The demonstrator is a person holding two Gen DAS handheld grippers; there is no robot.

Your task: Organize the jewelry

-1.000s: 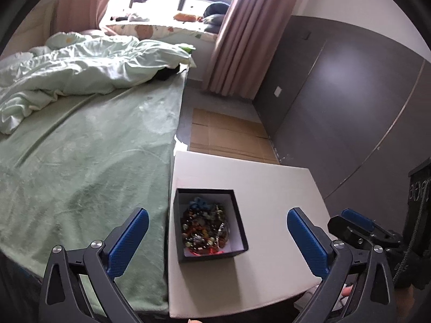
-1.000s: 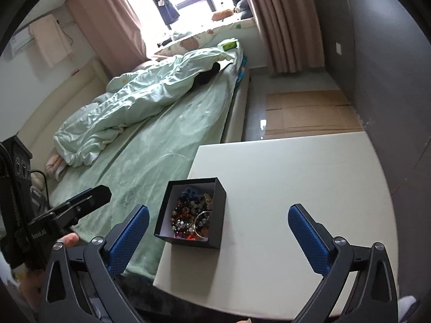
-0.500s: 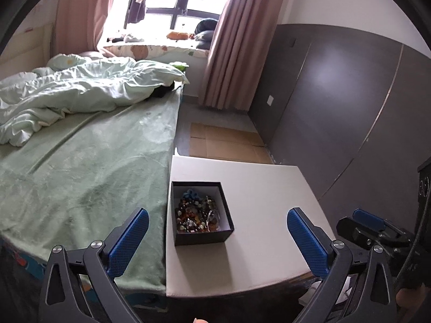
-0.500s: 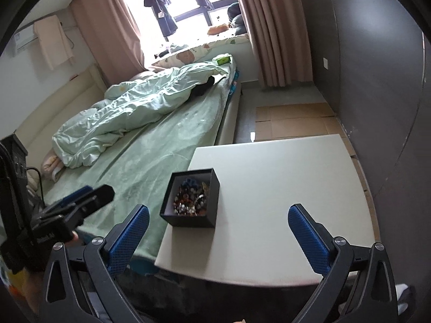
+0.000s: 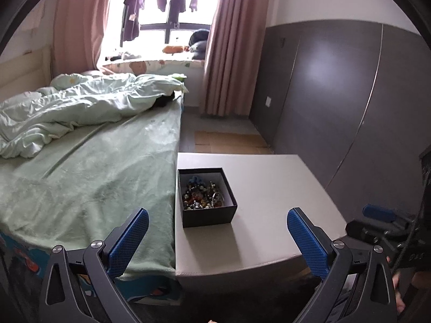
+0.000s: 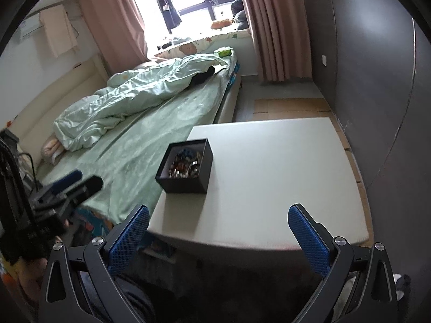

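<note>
- Left wrist view: my left gripper [image 5: 216, 234] stood with its blue pads wide apart, holding nothing, short of the black box [image 5: 206, 197].
- The box sat on the white table [image 5: 274, 193], at the table's edge nearest the bed [image 5: 89, 172], and was open at the top.
- The jewelry [image 5: 202, 194] lay in a tangled heap inside the box; single pieces were too small to tell apart.
- The right gripper [image 5: 377, 216] showed to the right of the box, well clear of it.
- Right wrist view: my right gripper [image 6: 218, 235] was likewise spread and empty, back from the near table edge, with the box ahead and to its left.
- The left gripper [image 6: 71, 181] showed blurred, left of the box, over the bed side.
- Judgement: I would steady the box wall with one gripper, then descend from above and pinch one loose piece at the heap's top, lifting slowly so that snagged strands would not drag.
</note>
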